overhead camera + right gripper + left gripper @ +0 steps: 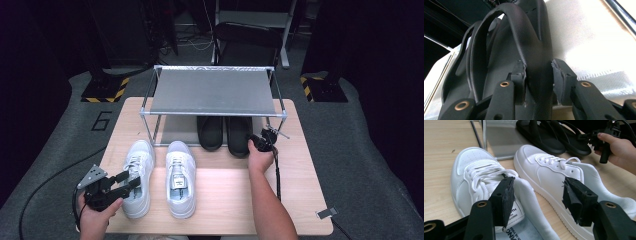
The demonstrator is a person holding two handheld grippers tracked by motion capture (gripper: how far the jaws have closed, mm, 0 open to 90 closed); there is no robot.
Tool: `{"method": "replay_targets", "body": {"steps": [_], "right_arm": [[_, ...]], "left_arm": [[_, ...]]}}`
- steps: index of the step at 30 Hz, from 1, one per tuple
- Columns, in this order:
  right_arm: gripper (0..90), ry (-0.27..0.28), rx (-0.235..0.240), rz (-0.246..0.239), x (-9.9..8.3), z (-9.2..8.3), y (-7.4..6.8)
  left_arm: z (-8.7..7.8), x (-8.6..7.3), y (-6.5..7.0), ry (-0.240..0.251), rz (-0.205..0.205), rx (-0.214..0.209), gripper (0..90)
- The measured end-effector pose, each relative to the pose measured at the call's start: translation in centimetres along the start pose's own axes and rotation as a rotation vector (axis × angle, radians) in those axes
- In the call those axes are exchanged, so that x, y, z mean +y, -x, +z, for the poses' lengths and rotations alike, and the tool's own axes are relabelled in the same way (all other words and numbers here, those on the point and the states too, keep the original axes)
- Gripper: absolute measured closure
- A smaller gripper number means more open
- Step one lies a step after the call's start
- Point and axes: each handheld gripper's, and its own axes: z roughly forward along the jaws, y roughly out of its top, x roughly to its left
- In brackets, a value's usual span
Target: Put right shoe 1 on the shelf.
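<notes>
At frame centre-right, the right gripper (262,141) is extended forward, clamped on the black slipper (239,134); the left gripper (124,181) is held spread at lower left.

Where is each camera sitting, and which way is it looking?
High view: above the table's near side, looking forward and down at the shoe rack; both forearms show.
Left gripper view: rides the left gripper, looking along its open jaws at the white sneakers; the other hand shows too.
Right gripper view: rides the right gripper, close up on the black sandal between its pads.
Shared: the high view and left gripper view both show sneakers, sandals and rack.
</notes>
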Motion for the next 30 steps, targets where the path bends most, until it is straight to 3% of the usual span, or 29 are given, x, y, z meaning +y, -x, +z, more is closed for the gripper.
{"method": "replay_targets", "body": {"steps": [14, 24, 30], "right_arm": [[65.0, 0.03, -0.007, -0.002, 0.6, 0.8, 0.5], [64.9, 0.034, -0.018, 0.007, 0.7, 1.7, -0.1], [64.8, 0.031, -0.013, 0.044, 0.7, 2.3, -0.2]], "left_arm": [[-0.2, -0.4, -0.2, -0.004, -0.007, 0.014, 42.4], [-0.3, -0.7, -0.5, -0.016, -0.011, 0.02, 42.4], [-0.7, -0.8, -0.8, -0.023, -0.013, 0.023, 42.4]]}}
